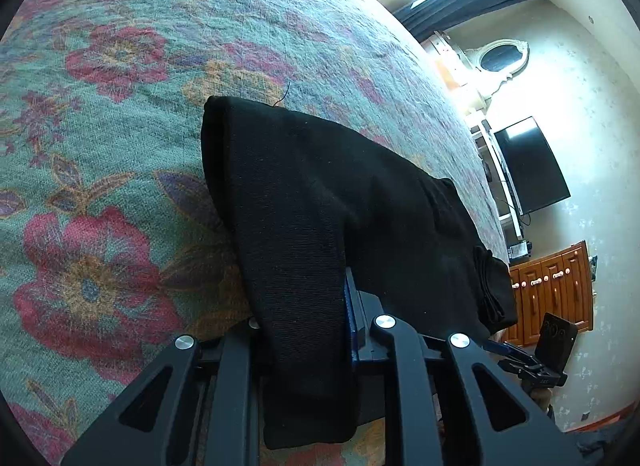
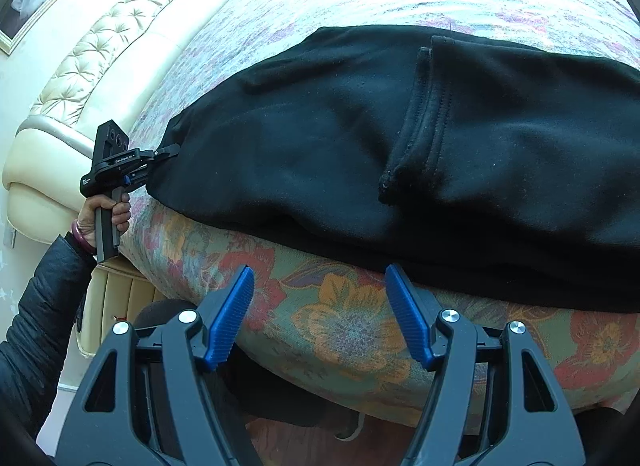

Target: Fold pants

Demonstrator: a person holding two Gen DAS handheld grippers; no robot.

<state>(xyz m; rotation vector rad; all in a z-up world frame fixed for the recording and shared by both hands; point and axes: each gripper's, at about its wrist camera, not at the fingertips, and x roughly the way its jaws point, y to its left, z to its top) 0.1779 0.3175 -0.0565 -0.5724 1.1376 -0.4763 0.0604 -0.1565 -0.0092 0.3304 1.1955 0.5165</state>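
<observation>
Black pants (image 1: pixel 320 193) lie folded along the near edge of a bed with a floral bedspread (image 1: pixel 100 125). In the left wrist view my left gripper (image 1: pixel 304 318) is shut on one end of the pants, with cloth filling the gap beside a blue pad (image 1: pixel 349 318). The right wrist view shows that same gripper (image 2: pixel 160 159) clamped on the pants' left end (image 2: pixel 180 153), held by a hand (image 2: pixel 116 213). My right gripper (image 2: pixel 320 318) stands open just off the bed edge, below the pants (image 2: pixel 320 137), with nothing between its pads. It also shows small in the left wrist view (image 1: pixel 508 350).
A cream tufted headboard (image 2: pixel 100 45) stands at the bed's left end. Beyond the far end are a black TV (image 1: pixel 532 165), a wooden dresser (image 1: pixel 552 290) and an oval mirror (image 1: pixel 502 57). The bedspread (image 2: pixel 340 330) hangs over the near edge.
</observation>
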